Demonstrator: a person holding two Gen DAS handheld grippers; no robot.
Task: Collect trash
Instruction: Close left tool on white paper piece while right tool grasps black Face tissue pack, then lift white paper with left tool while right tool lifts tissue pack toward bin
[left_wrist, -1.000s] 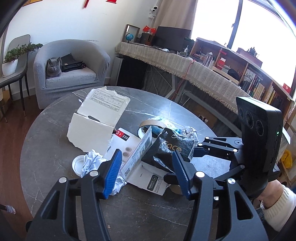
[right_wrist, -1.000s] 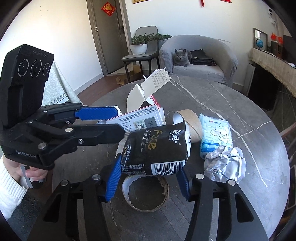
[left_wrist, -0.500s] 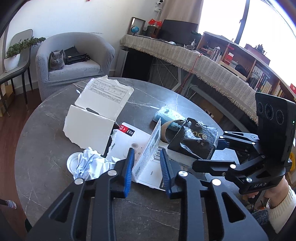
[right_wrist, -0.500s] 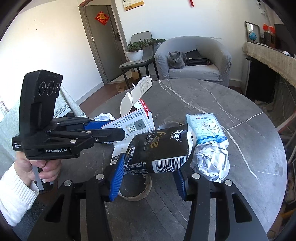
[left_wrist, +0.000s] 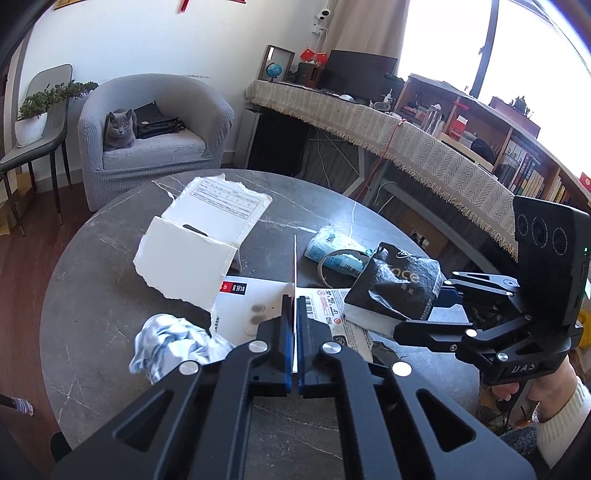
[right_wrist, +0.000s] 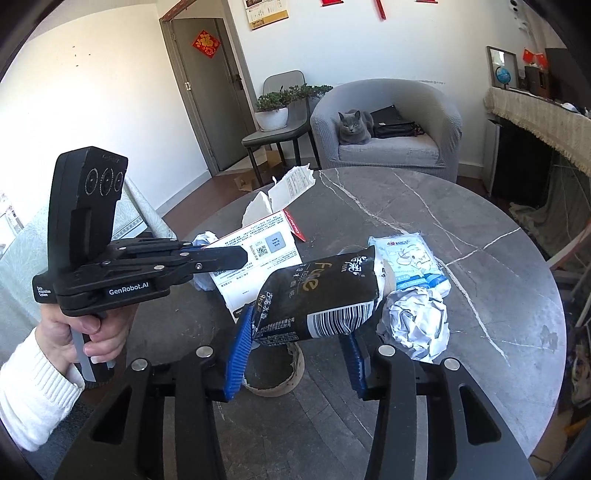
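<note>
My left gripper (left_wrist: 294, 306) is shut on the thin upright flap of a white printed carton (left_wrist: 255, 306) that lies on the round grey table (left_wrist: 92, 295). In the right wrist view this gripper (right_wrist: 238, 256) pinches the carton flap (right_wrist: 258, 254) from the left. A black "Face" tissue pack (right_wrist: 317, 295) hangs clear of the table, with my right gripper (right_wrist: 297, 325) gripping its lower end, jaws still closing and squeezing it. The left wrist view shows the right gripper (left_wrist: 424, 310) holding the pack (left_wrist: 399, 284) at the right.
A crumpled paper ball (right_wrist: 415, 325) and a blue-white tissue packet (right_wrist: 406, 262) lie right of the pack. A cardboard ring (right_wrist: 275, 373) sits under it. Torn white card (left_wrist: 184, 266) and a crumpled tissue (left_wrist: 173, 343) lie left. A cat sits in the armchair (left_wrist: 159, 147).
The left jaws have closed from wide apart onto the carton flap. The right gripper has carried the black pack off to the right, away from the left gripper, and narrowed a little.
</note>
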